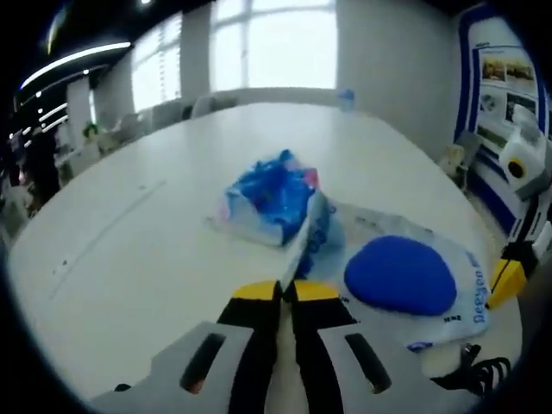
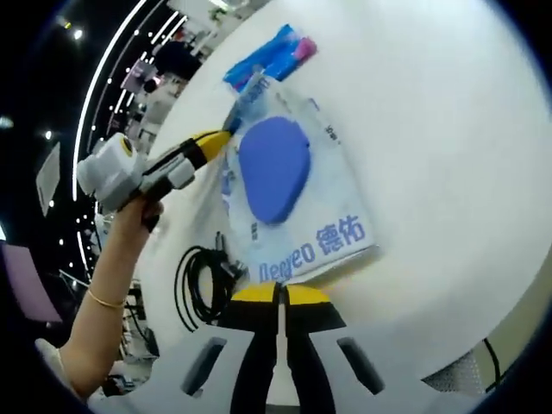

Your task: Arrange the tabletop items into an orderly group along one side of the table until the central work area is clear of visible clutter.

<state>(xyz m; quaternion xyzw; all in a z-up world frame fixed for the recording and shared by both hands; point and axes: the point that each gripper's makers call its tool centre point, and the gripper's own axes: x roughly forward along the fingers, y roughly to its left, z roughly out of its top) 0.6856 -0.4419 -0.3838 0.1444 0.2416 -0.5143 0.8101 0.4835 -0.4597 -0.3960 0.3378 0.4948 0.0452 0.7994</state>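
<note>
Both hand-held grippers, left [image 1: 287, 289] and right [image 2: 280, 293], pinch one printed bag [image 2: 302, 216] beside one blue packet [image 1: 272, 197].

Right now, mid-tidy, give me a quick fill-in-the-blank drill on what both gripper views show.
1. The round pad inside the clear printed bag is ____ in colour.
2. The left gripper pinches that bag's edge with its jaws ____.
3. The coiled cable on the white table is ____ in colour.
4. The tips of the right gripper are ____ in colour.

Missing words: blue; shut; black; yellow
</note>
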